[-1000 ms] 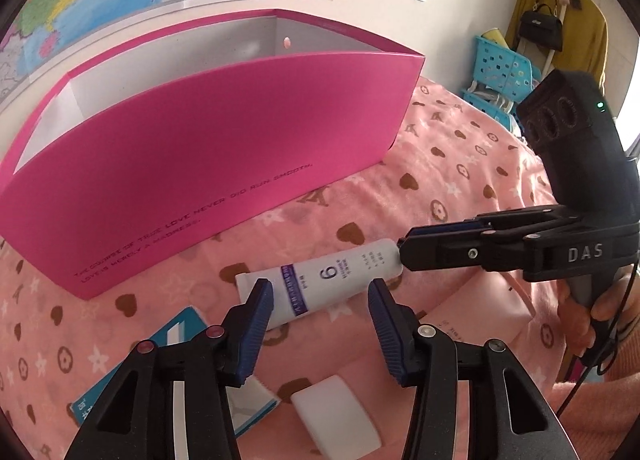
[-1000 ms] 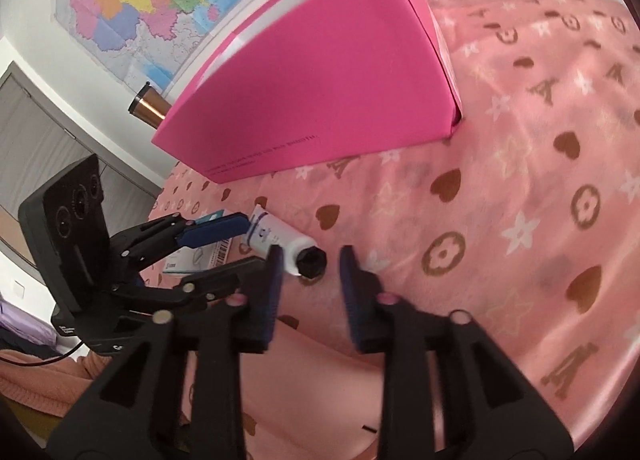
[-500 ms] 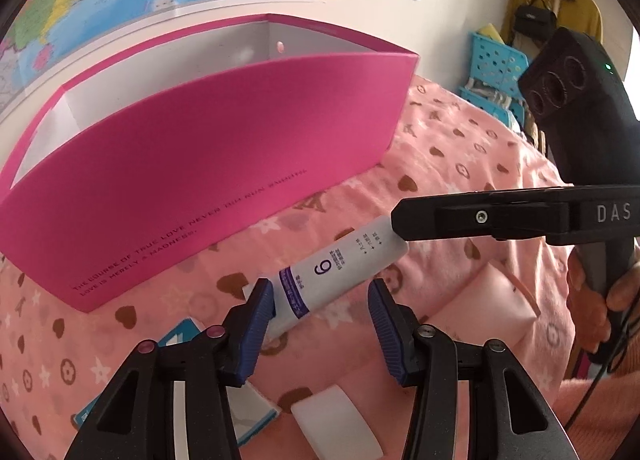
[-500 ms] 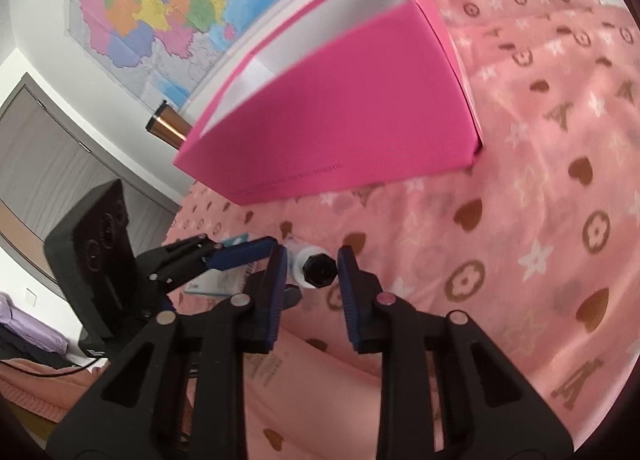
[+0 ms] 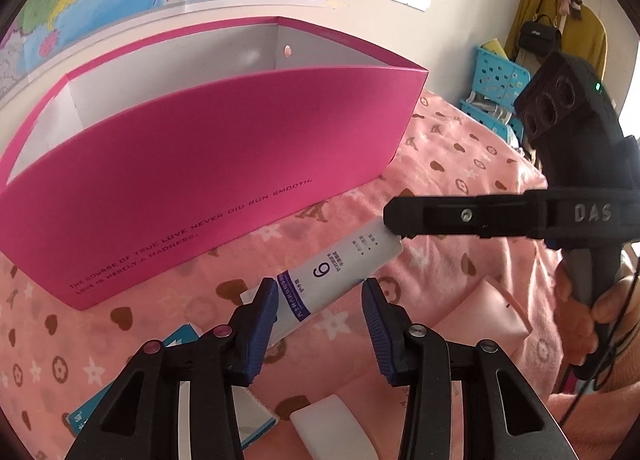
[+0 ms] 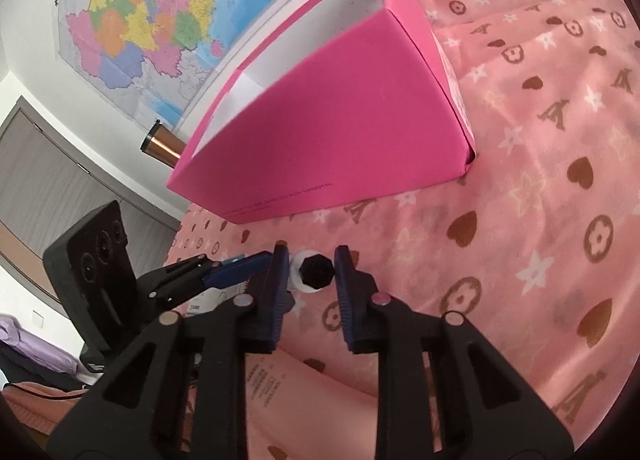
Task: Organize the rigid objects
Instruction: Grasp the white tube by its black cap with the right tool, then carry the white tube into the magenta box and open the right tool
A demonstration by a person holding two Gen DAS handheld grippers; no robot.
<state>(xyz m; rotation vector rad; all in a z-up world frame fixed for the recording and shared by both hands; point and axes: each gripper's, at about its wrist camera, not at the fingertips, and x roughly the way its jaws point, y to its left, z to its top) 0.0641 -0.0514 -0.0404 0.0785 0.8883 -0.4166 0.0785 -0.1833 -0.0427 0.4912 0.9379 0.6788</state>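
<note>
A white tube [image 5: 340, 274] with a purple band and a black cap [image 6: 317, 271] hangs above the pink cloth. My right gripper [image 6: 312, 266] is shut on the tube's cap end; it also shows in the left wrist view [image 5: 394, 216]. My left gripper [image 5: 320, 300] is open, its blue pads either side of the tube's crimped end without closing. An open pink box [image 5: 200, 164] with a grey inside stands behind, also seen in the right wrist view [image 6: 340, 132].
A white block [image 5: 332, 426] and a blue-and-white carton [image 5: 172, 344] lie on the heart-patterned cloth [image 5: 460, 164] under my left gripper. A pink pouch [image 5: 488, 316] lies at right. A copper-coloured cup [image 6: 162, 144] stands behind the box. Blue baskets [image 5: 500, 80] stand by the wall.
My right gripper has closed on the tube's cap and lifted the tube off the cloth toward the box. My left gripper stays open around the tube's tail.
</note>
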